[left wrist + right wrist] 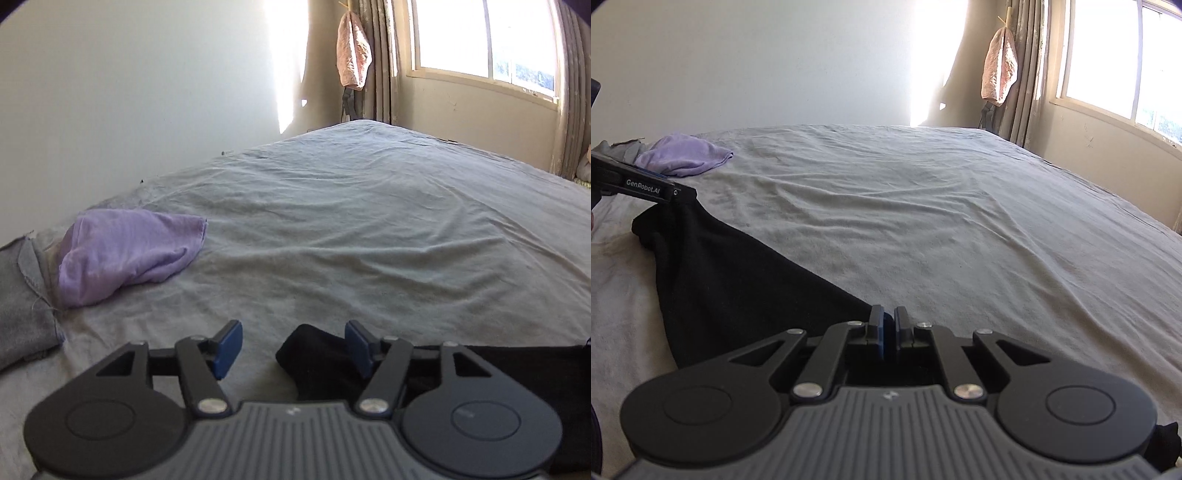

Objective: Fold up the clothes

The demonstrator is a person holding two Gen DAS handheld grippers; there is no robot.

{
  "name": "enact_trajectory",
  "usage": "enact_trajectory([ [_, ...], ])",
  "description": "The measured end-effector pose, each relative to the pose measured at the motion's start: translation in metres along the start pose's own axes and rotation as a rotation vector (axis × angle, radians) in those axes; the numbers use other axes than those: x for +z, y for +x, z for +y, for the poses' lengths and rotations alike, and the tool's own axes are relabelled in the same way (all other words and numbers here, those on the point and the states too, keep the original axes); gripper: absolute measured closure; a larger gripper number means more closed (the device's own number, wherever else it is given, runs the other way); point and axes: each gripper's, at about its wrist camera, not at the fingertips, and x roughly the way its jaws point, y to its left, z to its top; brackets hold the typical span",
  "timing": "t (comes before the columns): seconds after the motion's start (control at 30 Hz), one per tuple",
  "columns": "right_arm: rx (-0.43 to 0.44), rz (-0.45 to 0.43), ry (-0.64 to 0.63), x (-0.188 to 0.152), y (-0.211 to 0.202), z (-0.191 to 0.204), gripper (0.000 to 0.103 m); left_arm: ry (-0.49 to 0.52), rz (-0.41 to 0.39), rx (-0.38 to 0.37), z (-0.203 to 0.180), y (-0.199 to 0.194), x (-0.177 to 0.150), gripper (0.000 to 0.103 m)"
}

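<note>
A black garment (pixel 738 280) lies on the grey bed sheet (pixel 923 221), stretched in a straight line between the two grippers. My right gripper (pixel 888 326) is shut on its near corner, and the cloth edge runs up into the blue pads. More black cloth shows under the tool's right side. In the left wrist view my left gripper (pixel 293 345) is open. The other end of the black garment (pixel 317 365) is bunched against the inner side of its right finger, and the left pad stands apart from the cloth. The left tool's finger (pixel 650 186) shows at the far left of the right wrist view.
A crumpled purple cloth (pixel 125 254) and a grey cloth (pixel 26 317) lie at the bed's left side by the white wall. A pink item (pixel 352 55) hangs by the curtain beside the window (pixel 480 37). The sheet stretches wrinkled ahead.
</note>
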Motion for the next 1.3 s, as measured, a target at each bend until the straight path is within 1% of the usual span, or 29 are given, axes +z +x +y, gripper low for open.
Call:
enact_trajectory([
  [0.07, 0.075, -0.021, 0.008, 0.003, -0.009, 0.0, 0.093, -0.1, 0.041, -0.035, 0.011, -0.006, 0.002, 0.037],
  [0.17, 0.215, -0.043, -0.047, 0.008, -0.024, 0.013, 0.091, -0.227, 0.105, -0.07, 0.025, -0.011, -0.004, 0.037],
  [0.23, 0.285, -0.043, -0.117, 0.009, -0.03, 0.027, 0.09, -0.278, 0.131, -0.074, 0.029, -0.015, -0.008, 0.037],
  [0.4, 0.375, -0.005, -0.269, 0.004, -0.031, 0.06, 0.09, -0.332, 0.136, -0.06, 0.026, -0.028, -0.012, 0.038],
  [0.5, 0.384, 0.018, -0.3, -0.001, -0.026, 0.066, 0.09, -0.391, 0.171, -0.077, 0.027, -0.025, -0.018, 0.039],
  [0.6, 0.39, 0.037, -0.315, -0.004, -0.021, 0.069, 0.09, -0.457, 0.185, -0.088, 0.027, -0.018, -0.026, 0.047],
  [0.77, 0.389, 0.036, -0.303, -0.004, -0.019, 0.068, 0.09, -0.593, 0.121, -0.09, 0.032, -0.015, -0.033, 0.047],
  [0.87, 0.385, 0.031, -0.302, -0.005, -0.018, 0.069, 0.09, -0.673, 0.101, -0.093, 0.035, -0.013, -0.038, 0.048],
  [0.9, 0.383, 0.029, -0.301, -0.005, -0.018, 0.069, 0.09, -0.695, 0.096, -0.089, 0.036, -0.013, -0.039, 0.053],
  [0.93, 0.382, 0.028, -0.302, -0.005, -0.018, 0.07, 0.09, -0.709, 0.09, -0.082, 0.036, -0.014, -0.041, 0.063],
  [0.97, 0.381, 0.027, -0.304, -0.006, -0.018, 0.07, 0.09, -0.715, 0.078, -0.076, 0.037, -0.015, -0.041, 0.07],
  [1.0, 0.381, 0.027, -0.304, -0.006, -0.017, 0.071, 0.09, -0.713, 0.063, -0.073, 0.036, -0.016, -0.041, 0.084],
  [1.03, 0.381, 0.026, -0.306, -0.006, -0.017, 0.071, 0.094, -0.704, 0.045, -0.069, 0.036, -0.018, -0.04, 0.09],
  [1.07, 0.381, 0.024, -0.307, -0.007, -0.018, 0.071, 0.096, -0.688, 0.024, -0.061, 0.035, -0.021, -0.039, 0.091],
  [1.2, 0.385, 0.012, -0.292, -0.005, -0.019, 0.069, 0.097, -0.563, -0.103, -0.005, 0.024, -0.042, -0.027, 0.093],
  [1.27, 0.392, 0.001, -0.273, -0.003, -0.021, 0.067, 0.097, -0.478, -0.149, 0.05, 0.016, -0.05, -0.022, 0.093],
  [1.3, 0.401, -0.005, -0.264, -0.003, -0.022, 0.066, 0.098, -0.44, -0.155, 0.085, 0.013, -0.052, -0.021, 0.093],
])
